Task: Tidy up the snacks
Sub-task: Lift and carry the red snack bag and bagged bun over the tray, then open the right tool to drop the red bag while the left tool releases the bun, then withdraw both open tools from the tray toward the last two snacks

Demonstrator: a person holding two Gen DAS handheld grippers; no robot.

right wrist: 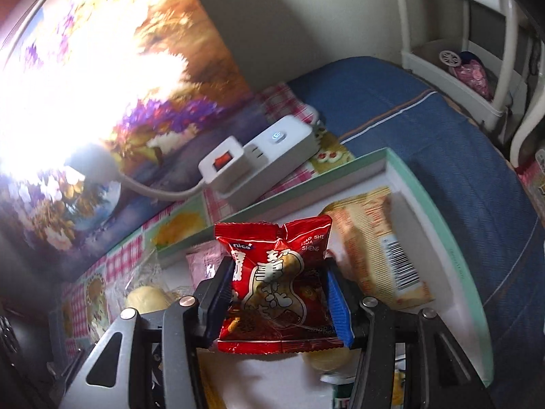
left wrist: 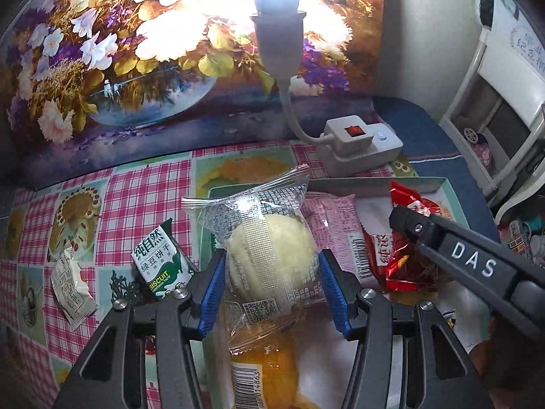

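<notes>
My left gripper [left wrist: 272, 272] is shut on a clear-wrapped pale round cake [left wrist: 269, 255] and holds it over the left part of the green-rimmed tray [left wrist: 439, 185]. My right gripper [right wrist: 277, 293] is shut on a red peanut packet [right wrist: 277, 283] above the tray [right wrist: 429, 211]; the packet also shows in the left wrist view [left wrist: 405, 248], with the right gripper's finger across it. In the tray lie a pink packet [left wrist: 337, 231], an orange packet [left wrist: 269, 371] and a beige barcoded packet [right wrist: 381, 248]. A green biscuit packet [left wrist: 163, 262] and a white packet [left wrist: 71, 279] lie on the checked cloth left of the tray.
A white power strip [left wrist: 361, 143] with a lit red switch and a bright lamp on a flexible neck [left wrist: 276, 34] stand behind the tray. A floral picture [left wrist: 136, 68] backs the table. Blue cloth [right wrist: 442, 129] and a white shelf [right wrist: 477, 51] are to the right.
</notes>
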